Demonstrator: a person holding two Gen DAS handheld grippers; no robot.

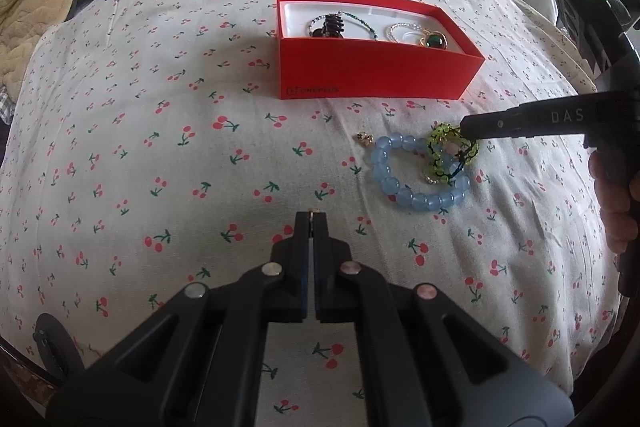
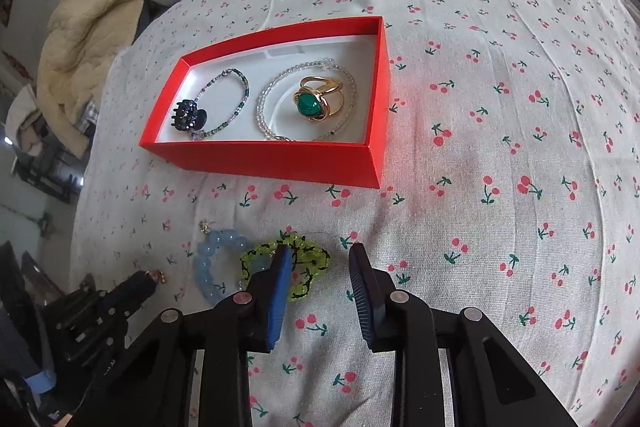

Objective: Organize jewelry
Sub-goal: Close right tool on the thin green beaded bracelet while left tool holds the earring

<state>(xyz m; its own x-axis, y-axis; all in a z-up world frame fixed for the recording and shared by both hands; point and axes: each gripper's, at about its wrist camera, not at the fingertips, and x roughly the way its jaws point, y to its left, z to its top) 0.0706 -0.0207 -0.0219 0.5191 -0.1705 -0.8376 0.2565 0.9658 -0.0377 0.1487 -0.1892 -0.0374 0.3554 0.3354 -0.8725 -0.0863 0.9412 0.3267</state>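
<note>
The right gripper has its jaws apart over the yellow-green beaded bracelet, which overlaps the blue beaded bracelet on the cherry-print bedspread. The left gripper holds its jaws together. The red box contains a gold ring with a green stone, 2 thin beaded bracelets and a dark hair claw.

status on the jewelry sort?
Done: hair clip, two thin bracelets and green-stone ring lie in the red box. In hand: open right gripper at the yellow-green bracelet. Left: that, the blue bracelet and a small gold piece.
</note>
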